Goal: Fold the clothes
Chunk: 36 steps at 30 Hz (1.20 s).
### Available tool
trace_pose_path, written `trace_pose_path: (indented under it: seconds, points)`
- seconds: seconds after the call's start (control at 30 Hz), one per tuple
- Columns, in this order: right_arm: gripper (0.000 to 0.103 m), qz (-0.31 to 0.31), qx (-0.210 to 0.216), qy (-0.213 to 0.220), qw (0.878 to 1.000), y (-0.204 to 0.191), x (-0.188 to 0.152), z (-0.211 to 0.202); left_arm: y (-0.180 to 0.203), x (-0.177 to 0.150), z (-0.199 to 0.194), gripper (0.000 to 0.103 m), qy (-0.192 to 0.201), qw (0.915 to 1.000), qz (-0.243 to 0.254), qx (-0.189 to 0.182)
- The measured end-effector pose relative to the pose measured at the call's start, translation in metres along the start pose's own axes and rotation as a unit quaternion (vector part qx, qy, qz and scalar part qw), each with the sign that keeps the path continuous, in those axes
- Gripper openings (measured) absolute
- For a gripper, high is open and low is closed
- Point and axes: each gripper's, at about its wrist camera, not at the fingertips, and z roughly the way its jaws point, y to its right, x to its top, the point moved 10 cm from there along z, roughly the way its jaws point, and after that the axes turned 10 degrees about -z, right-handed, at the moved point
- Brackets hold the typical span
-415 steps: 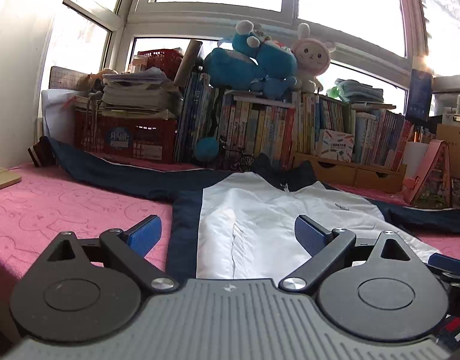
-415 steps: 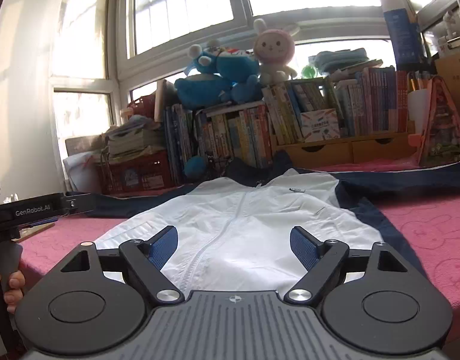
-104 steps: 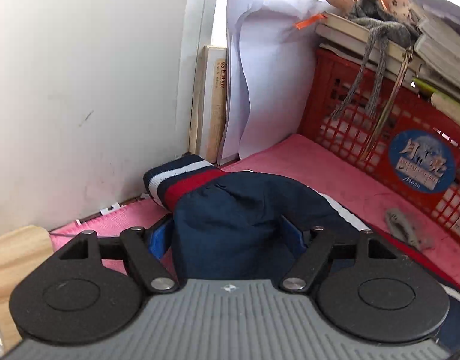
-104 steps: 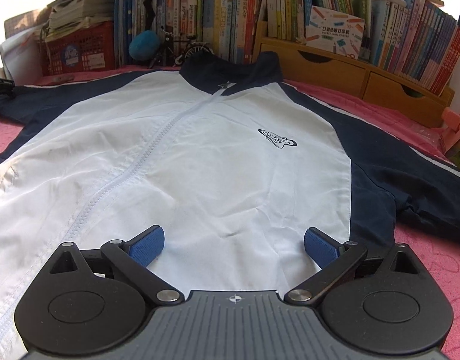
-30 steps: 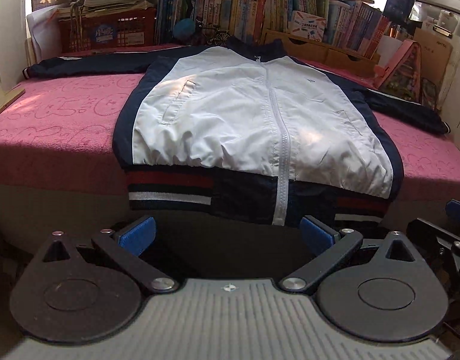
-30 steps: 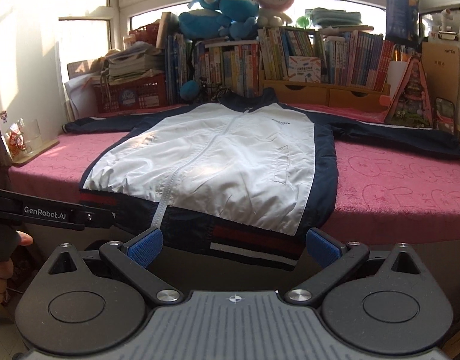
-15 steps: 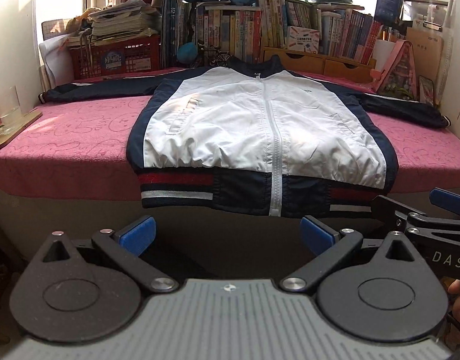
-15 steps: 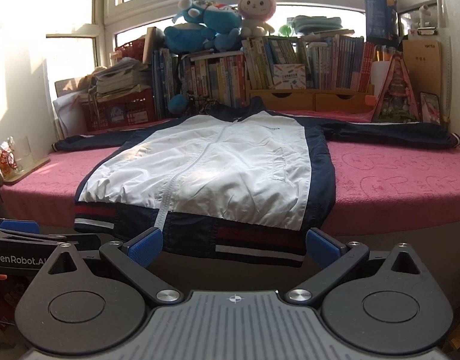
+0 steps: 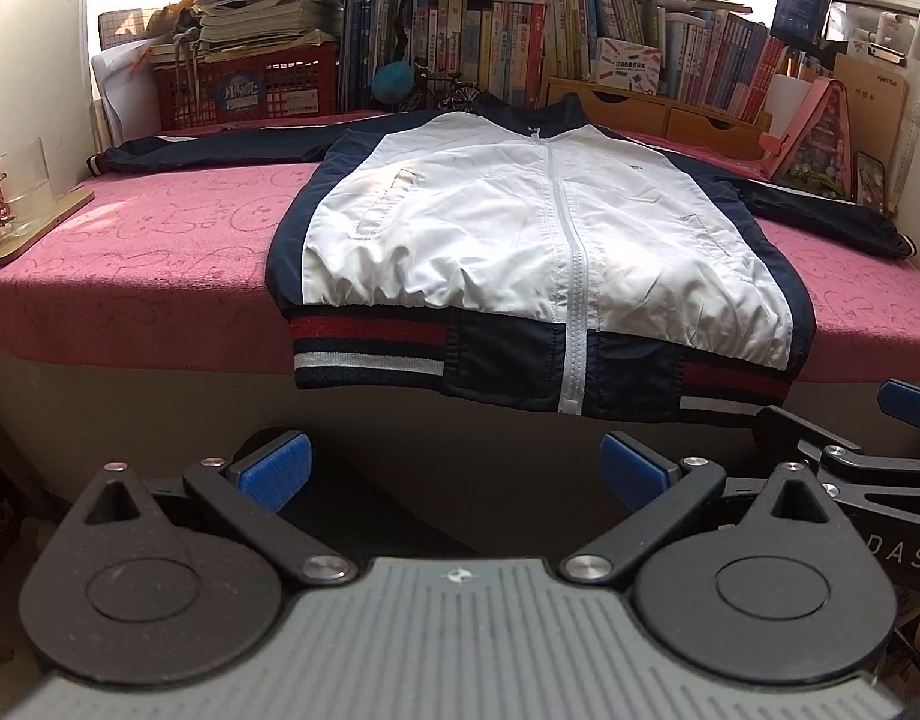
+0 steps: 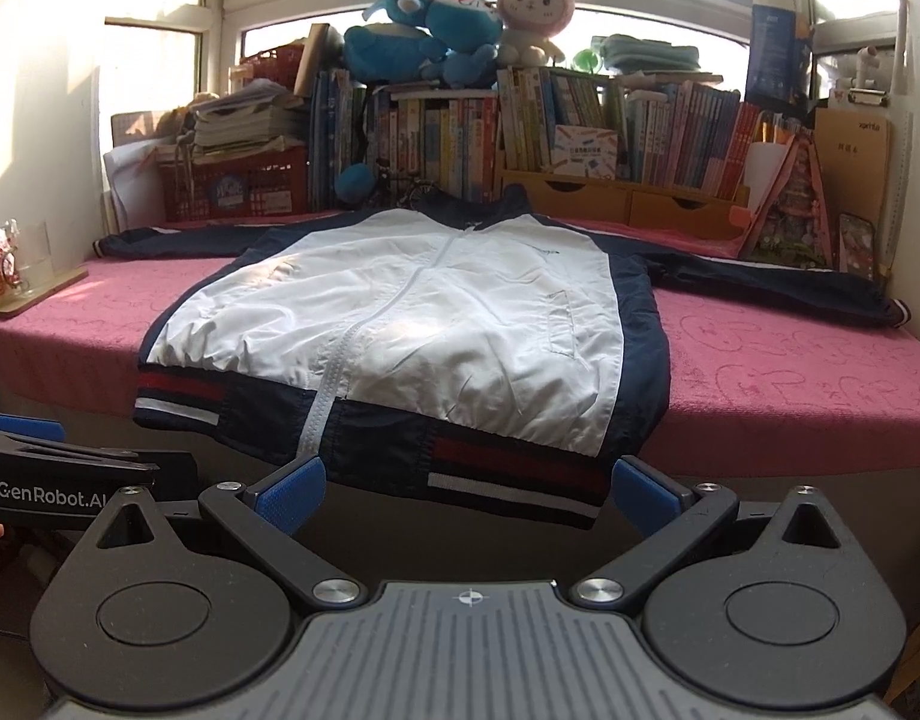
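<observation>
Jacket (image 9: 538, 240) lay flat, unfolded, hem overhanging bed (image 9: 160, 252). Left gripper (image 9: 454, 468) and right gripper (image 10: 466, 495) were both released, empty. Judged: pinch sleeve cuffs first, fold inward squarely.

The left gripper (image 9: 454, 471) is hovering level with its jaws spread wide, both blue pads (image 9: 272, 468) pointing forward and gripping nothing. The right gripper (image 10: 469, 489) is hanging in the same level pose, its jaws equally wide apart and its blue pads (image 10: 646, 495) bare. The two are sitting side by side at about the same height: part of the right gripper's black frame is showing at the right edge of the left wrist view, and the left gripper's black body is showing at the left edge of the right wrist view.
</observation>
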Motion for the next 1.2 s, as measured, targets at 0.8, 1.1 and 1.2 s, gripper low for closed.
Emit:
trace_pose_path:
  seconds: [0.8,1.1,1.2]
  points:
    - [0.103,0.039,-0.001,0.051,0.998,0.053,0.007,-0.013,0.014,0.037,0.037,0.103,-0.010,0.9999,0.001,0.008]
    - [0.103,0.246,-0.120,0.084,0.958,0.242,-0.006,0.013,0.008,0.105,0.090,0.103,-0.004,0.9996,-0.021,0.020]
    - [0.103,0.303,-0.138,0.092,0.939,0.306,0.001,0.042,0.007,0.126,0.109,0.103,0.004,0.9994,-0.024,0.023]
